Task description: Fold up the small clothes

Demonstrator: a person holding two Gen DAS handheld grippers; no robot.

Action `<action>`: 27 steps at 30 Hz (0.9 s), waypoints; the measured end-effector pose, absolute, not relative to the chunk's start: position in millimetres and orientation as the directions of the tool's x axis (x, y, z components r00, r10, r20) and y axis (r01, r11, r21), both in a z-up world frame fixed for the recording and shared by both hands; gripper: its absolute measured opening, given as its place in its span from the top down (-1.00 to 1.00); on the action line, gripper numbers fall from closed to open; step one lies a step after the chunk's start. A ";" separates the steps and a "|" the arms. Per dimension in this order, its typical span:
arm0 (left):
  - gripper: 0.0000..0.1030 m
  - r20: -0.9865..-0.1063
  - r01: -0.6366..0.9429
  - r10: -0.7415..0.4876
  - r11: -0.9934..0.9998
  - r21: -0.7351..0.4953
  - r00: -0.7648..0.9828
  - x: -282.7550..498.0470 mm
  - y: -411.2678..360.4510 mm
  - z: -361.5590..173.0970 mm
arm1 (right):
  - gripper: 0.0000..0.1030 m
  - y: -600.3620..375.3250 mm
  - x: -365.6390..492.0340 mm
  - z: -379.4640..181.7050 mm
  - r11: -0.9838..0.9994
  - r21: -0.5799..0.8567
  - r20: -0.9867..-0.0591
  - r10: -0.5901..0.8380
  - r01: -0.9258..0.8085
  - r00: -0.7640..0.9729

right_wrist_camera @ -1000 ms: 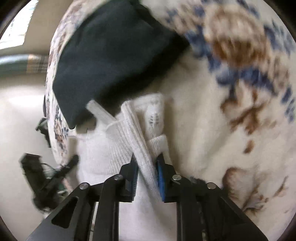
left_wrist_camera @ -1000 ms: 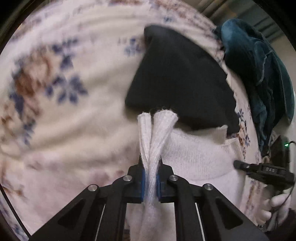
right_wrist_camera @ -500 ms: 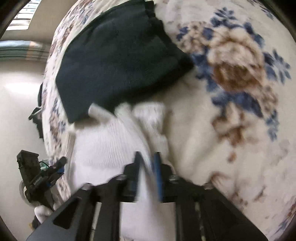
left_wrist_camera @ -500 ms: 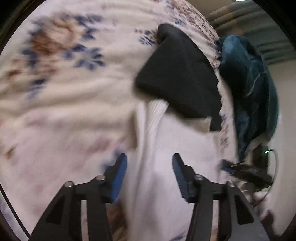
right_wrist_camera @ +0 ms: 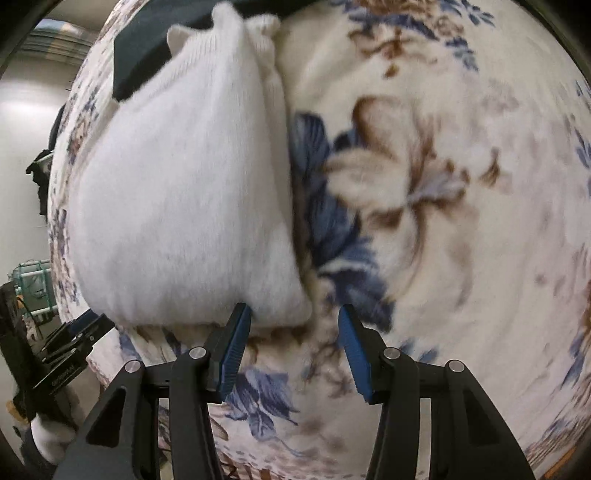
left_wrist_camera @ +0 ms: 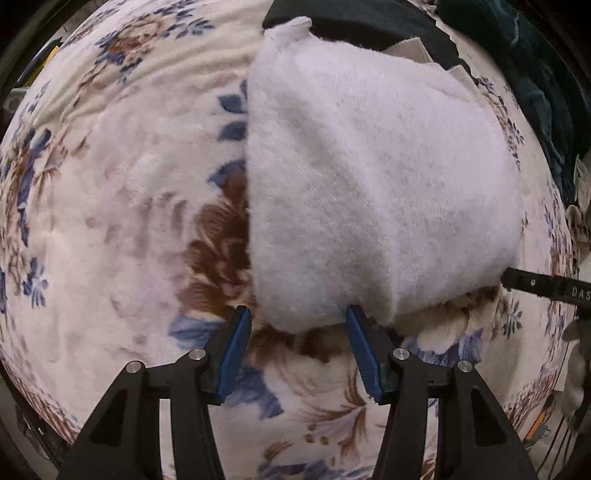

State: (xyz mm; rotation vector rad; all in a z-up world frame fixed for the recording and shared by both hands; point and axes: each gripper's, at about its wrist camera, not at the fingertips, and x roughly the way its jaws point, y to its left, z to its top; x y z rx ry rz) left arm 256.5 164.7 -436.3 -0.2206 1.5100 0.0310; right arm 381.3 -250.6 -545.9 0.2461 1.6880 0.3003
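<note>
Both grippers you are holding are empty: left gripper standing apart, right gripper opening, each at the near edge of the folded white knit garment, lying flat on the floral fleece blanket with bare blanket around it. Its far edge is overlapping a black folded cloth.

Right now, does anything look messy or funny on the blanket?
A little. The white garment lies folded, but its far end overlaps the black cloth instead of sitting apart on the blanket. Nothing looks torn or spilled.
</note>
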 end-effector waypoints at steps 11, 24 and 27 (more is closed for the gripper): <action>0.01 -0.989 -0.135 -0.109 0.983 -0.123 0.103 251.8 161.0 -434.9 | -0.01 -212.6 369.9 -560.2 0.951 0.304 -0.946 0.295 -0.048 -0.136; 0.60 -0.963 0.208 0.040 0.973 0.098 0.266 264.3 127.8 -440.8 | 0.63 -148.1 378.8 -553.9 0.969 0.164 -0.986 0.154 -0.185 -0.069; 0.60 -0.966 0.224 0.021 0.971 0.081 0.259 263.3 133.7 -446.6 | 0.68 -147.2 378.6 -560.8 0.977 0.141 -0.989 0.131 -0.159 -0.070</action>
